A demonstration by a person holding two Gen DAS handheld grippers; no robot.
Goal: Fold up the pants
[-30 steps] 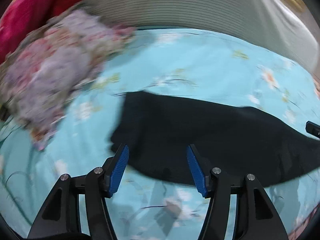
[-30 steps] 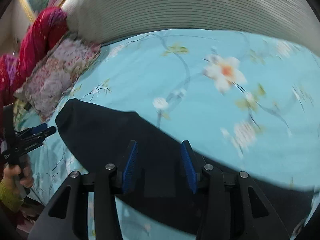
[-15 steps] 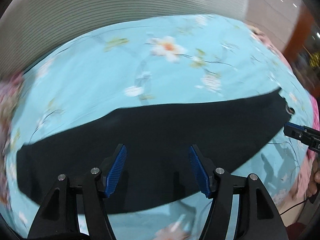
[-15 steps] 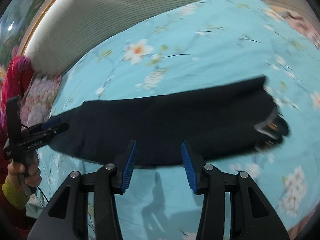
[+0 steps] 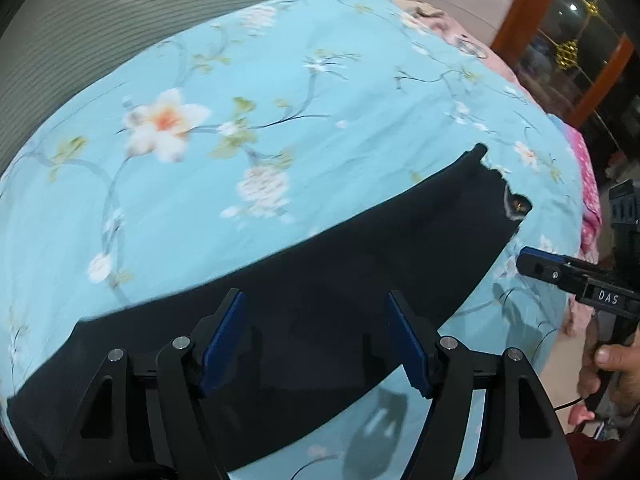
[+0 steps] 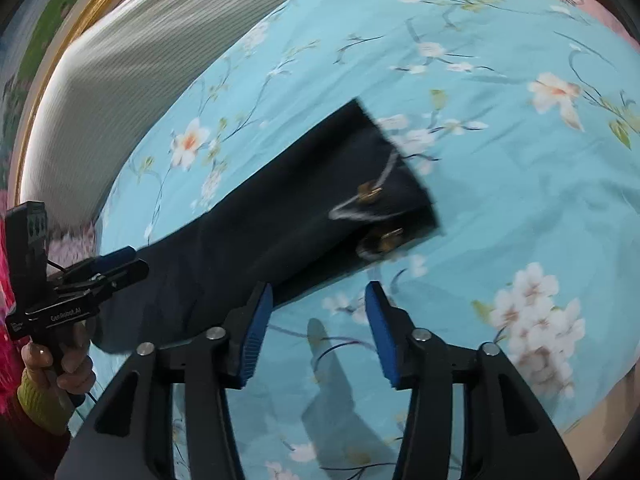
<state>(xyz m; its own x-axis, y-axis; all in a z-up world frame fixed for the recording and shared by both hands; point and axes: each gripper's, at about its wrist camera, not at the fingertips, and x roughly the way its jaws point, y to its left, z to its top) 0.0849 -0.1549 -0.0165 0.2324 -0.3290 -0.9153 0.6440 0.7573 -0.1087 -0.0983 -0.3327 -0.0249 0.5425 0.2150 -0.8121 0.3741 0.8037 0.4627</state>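
- Pants (image 5: 340, 272), dark navy or black, lie flat in a long band across a light blue floral bedsheet (image 5: 280, 100); waistband end with white drawcord (image 6: 360, 208) and brass-coloured hardware points toward the sheet's far right side in the right wrist view.
- Surface: bed, sheet printed with white and orange blossoms and thin dark branches, mild wrinkles.
- Room: ribbed grey-white headboard (image 6: 132, 60) along the far edge of the bed, with a gold frame edge (image 6: 60, 48) behind it; wooden door frame with glass (image 5: 560, 40) past the bed corner; pink fabric (image 5: 588, 184) at that corner.
- Edges: pants' near long edge runs near the front edge of the bed. Broad bare sheet lies between pants and headboard, and more to the right of the waistband.
- Left gripper (image 5: 316, 340): blue pads set wide apart, nothing between them, above the mid-leg section of the pants.
- Right gripper (image 6: 316, 332): pads wide apart, holding nothing, over bare sheet just beside the near edge of the pants, below the waistband; its shadow falls on the sheet.
- Writing: "DAS" legible on the right gripper body as seen from the left wrist view; left gripper body carries white lettering, reading approximately "GenRobot.AI", partly blurred.
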